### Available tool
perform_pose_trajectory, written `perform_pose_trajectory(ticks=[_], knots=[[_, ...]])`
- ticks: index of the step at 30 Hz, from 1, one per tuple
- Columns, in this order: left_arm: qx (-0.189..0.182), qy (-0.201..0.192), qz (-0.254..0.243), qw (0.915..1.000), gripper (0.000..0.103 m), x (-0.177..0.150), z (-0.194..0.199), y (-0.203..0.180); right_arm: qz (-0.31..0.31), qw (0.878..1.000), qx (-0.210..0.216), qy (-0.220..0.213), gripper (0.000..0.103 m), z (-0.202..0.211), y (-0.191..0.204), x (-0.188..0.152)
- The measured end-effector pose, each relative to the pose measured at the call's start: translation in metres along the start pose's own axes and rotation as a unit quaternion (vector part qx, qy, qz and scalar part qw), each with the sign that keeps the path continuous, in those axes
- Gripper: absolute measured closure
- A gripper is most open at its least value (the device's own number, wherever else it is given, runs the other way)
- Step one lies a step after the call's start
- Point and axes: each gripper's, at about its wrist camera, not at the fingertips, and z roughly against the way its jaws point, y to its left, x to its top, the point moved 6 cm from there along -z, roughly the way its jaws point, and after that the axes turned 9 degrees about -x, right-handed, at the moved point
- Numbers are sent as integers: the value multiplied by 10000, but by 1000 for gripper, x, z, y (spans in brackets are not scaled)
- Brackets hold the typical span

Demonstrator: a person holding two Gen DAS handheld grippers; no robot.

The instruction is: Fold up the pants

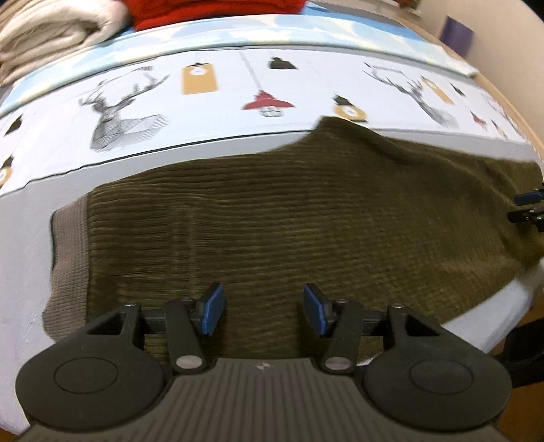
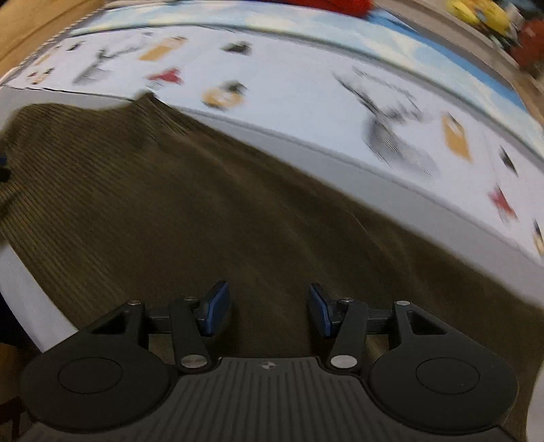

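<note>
A white printed cloth [image 1: 238, 112] with stag heads, orange tags and red lamps lay across the worktop [image 1: 30, 244], a pale blue cloth [image 1: 306, 30] beyond it. At the far left sat a folded cream blanket [image 1: 51, 30], a red fabric bundle [image 1: 217, 12] beside it. A purple object [image 1: 457, 34] stood by the wall.

Olive ribbed pants [image 1: 278, 217] lie flat on the white table [image 1: 23, 238].
</note>
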Motion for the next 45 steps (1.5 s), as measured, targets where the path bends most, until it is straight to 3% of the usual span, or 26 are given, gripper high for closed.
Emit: perform_pose_trajectory(ticks=[4, 8, 11, 14, 16, 18, 20, 23, 24, 25, 29, 36, 41, 42, 45], knots=[[-13, 96, -268, 9996, 46, -1, -8, -23, -507, 9975, -408, 277, 50, -5, -50, -58], [-36, 238, -470, 9986, 46, -1, -19, -44, -1411, 9863, -729, 442, 48, -8, -110, -110], [-49, 352, -603, 9975, 46, 0, -27, -60, -2171, 9707, -938, 424, 48, -1, -151, -140], [-209, 451, -634, 9967, 46, 2, -36, -74, -2910, 9434, -1484, 576, 48, 4, -192, -170], [-142, 883, -526, 9946, 45, -7, -53, -74, -3570, 9163, -1703, 625, 48, 7, -219, -190], [38, 1103, -658, 9917, 43, -12, -65, -75, -4248, 8784, -2060, 740, 42, 11, -243, -212], [75, 1091, -726, 9913, 43, -10, -65, -78, -5035, 8302, -2290, 702, 37, 20, -264, -235], [62, 1085, -729, 9914, 43, -11, -66, -77, -6363, 7493, -1831, 119, 38, 32, -283, -260], [50, 1080, -728, 9915, 43, -11, -66, -76, -6646, 7289, -1641, -80, 38, 34, -287, -264], [35, 1074, -720, 9916, 43, -11, -66, -76, -6795, 7181, -1493, -180, 38, 34, -287, -266], [-14, 1043, -694, 9921, 43, -10, -65, -77, -6930, 7120, -1134, -79, 38, 19, -280, -266], [-76, 1013, -679, 9925, 43, -10, -60, -76, -6999, 7028, -1257, -207, 38, 10, -283, -258], [-68, 1011, -683, 9925, 42, -11, -60, -77, -6845, 7159, -1348, -288, 68, 6, -285, -249], [-67, 1012, -680, 9925, 42, -11, -60, -77, -6802, 7201, -1337, -299, 83, 4, -285, -247], [-72, 1018, -676, 9925, 42, -10, -60, -76, -6732, 7259, -1341, -441, 89, 8, -285, -240]])
